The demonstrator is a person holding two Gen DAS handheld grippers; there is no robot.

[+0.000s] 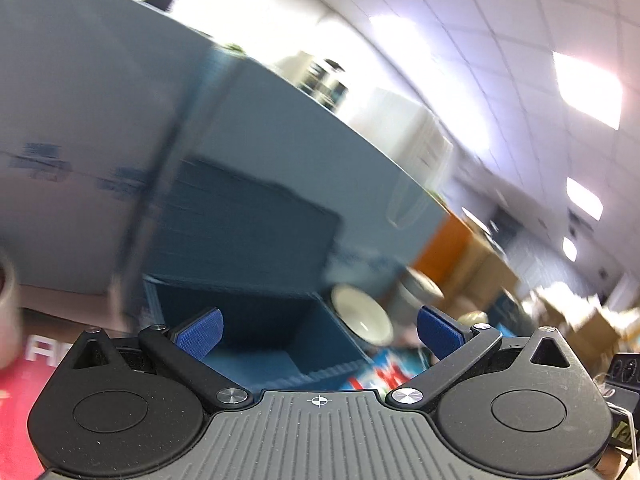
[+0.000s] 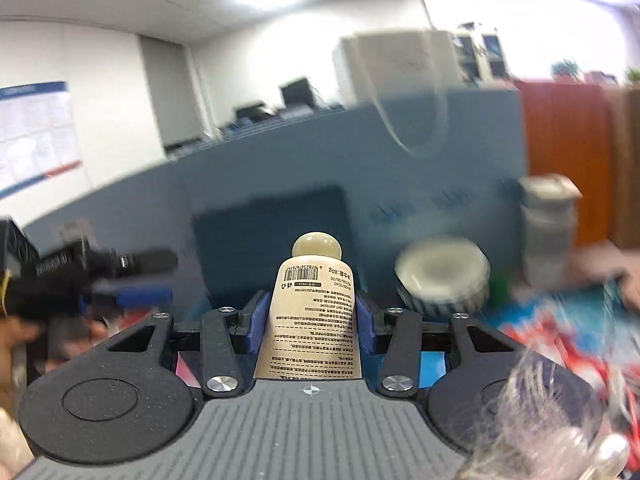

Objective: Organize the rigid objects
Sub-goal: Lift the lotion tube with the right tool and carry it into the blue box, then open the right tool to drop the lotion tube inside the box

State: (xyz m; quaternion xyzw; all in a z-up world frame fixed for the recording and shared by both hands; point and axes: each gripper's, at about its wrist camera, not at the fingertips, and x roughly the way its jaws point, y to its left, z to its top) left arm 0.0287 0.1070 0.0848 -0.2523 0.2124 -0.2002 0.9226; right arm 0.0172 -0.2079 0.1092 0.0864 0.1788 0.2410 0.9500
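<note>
Right gripper [image 2: 311, 316] clamped on cream tube [image 2: 310, 316], cap pointing away toward blue bin [image 2: 272, 232], left gripper [image 1: 318, 330] spread wide and empty above that bin [image 1: 256, 320], white bowl [image 1: 362, 314] just beside, perhaps tilted, view blurred

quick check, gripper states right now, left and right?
Left gripper: open, nothing between the pads.
Right gripper: shut on a cream tube, cap pointing away from the camera.
</note>
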